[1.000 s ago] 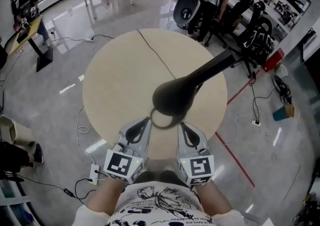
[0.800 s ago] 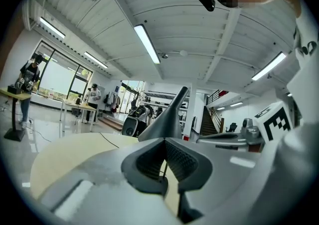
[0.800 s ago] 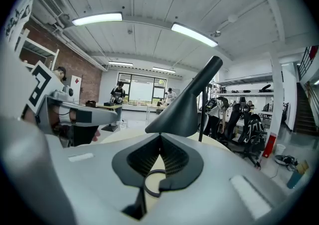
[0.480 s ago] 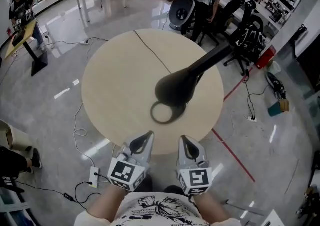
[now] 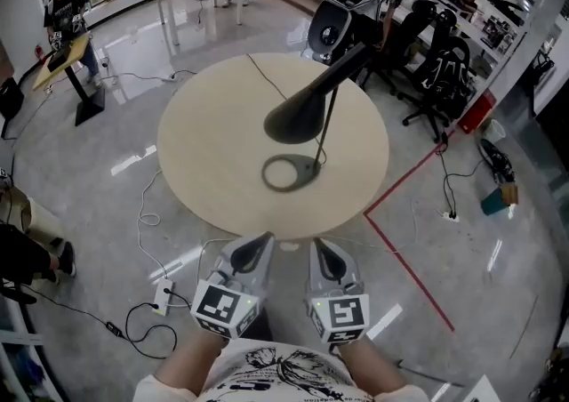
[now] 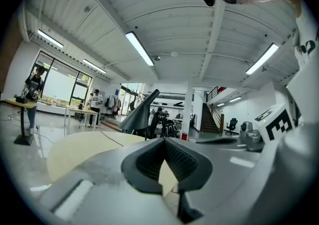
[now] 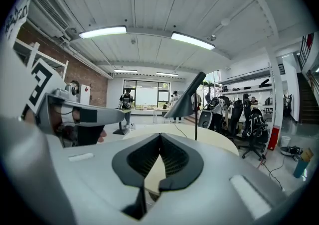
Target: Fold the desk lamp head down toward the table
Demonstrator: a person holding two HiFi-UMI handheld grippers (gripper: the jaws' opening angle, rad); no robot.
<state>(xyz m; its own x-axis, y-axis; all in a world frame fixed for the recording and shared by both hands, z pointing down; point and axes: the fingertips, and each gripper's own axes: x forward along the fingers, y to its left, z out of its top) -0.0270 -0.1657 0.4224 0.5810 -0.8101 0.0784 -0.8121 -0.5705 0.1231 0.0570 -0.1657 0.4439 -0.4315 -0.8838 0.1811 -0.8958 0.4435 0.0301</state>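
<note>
both grippers have drawn back from the round table [image 5: 204,160]: a second ago they lay over its near edge by the lamp's base, now the left gripper [image 5: 263,240] and right gripper [image 5: 317,245] hang off that edge, each with jaws closed on nothing. the black desk lamp [image 5: 298,116] stands near the table's middle, cone head tilted, thin stem rising from a ring base [image 5: 290,172]. its cord [image 5: 267,80] runs to the table's far edge; office chairs [image 5: 436,62] stand beyond the table

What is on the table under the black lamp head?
The lamp's ring-shaped base lies on the round table, with a thin stem rising from its rim. The lamp head covers the table patch beyond it.
</note>
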